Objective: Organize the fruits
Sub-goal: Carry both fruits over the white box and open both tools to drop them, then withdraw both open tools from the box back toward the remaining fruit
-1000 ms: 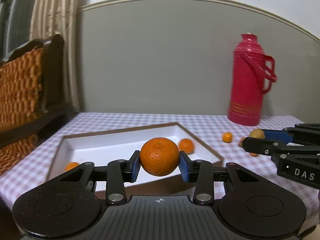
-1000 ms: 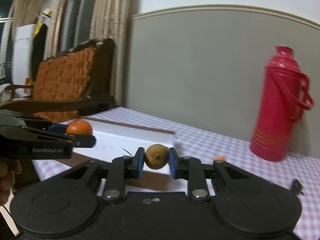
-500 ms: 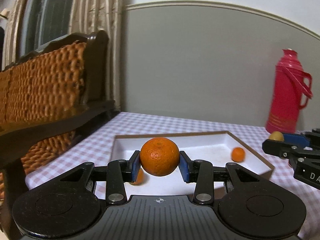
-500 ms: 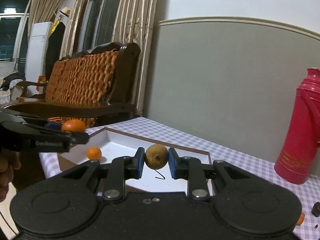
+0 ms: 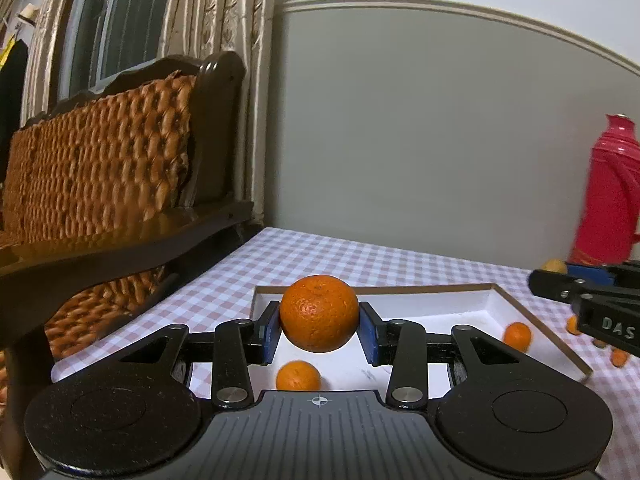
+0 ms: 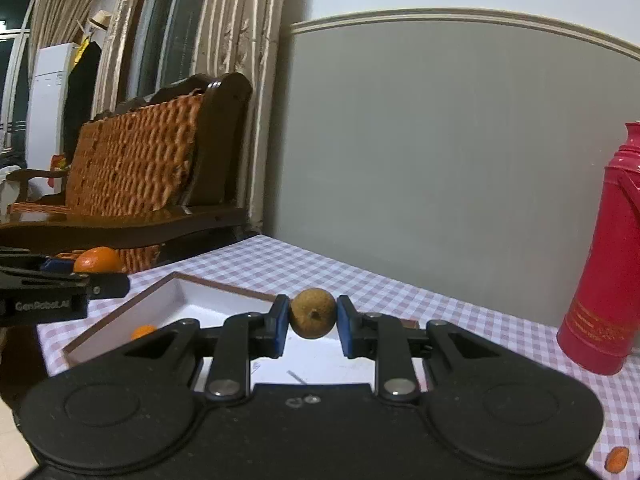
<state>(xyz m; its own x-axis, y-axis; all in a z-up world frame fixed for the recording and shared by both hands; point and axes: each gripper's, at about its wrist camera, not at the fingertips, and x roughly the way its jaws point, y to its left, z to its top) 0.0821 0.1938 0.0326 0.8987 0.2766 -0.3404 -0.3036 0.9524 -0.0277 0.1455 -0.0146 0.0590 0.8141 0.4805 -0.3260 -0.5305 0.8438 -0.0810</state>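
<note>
My left gripper (image 5: pixel 319 326) is shut on a large orange mandarin (image 5: pixel 319 312), held above the near left part of a shallow white tray (image 5: pixel 440 300) with a brown rim. Two small oranges lie in the tray, one below the mandarin (image 5: pixel 298 376) and one at its right side (image 5: pixel 517 336). My right gripper (image 6: pixel 312 322) is shut on a small brown round fruit (image 6: pixel 313 317), hovering over the same tray (image 6: pixel 152 304). The left gripper (image 6: pixel 80 276) with its mandarin (image 6: pixel 98 260) shows at the left of the right wrist view. The right gripper (image 5: pixel 560 276) enters the left wrist view from the right.
A red thermos (image 6: pixel 608 280) stands on the pink checked tablecloth (image 6: pixel 400 292) at the right. Small orange fruits (image 5: pixel 618 356) lie on the cloth right of the tray. A dark wooden wicker bench (image 5: pixel 120 184) stands close along the table's left side, before a grey wall.
Both grippers have carried their fruits leftward over the tray. The thermos has slid to the right edge of both views and the bench has come in closer at the left.
</note>
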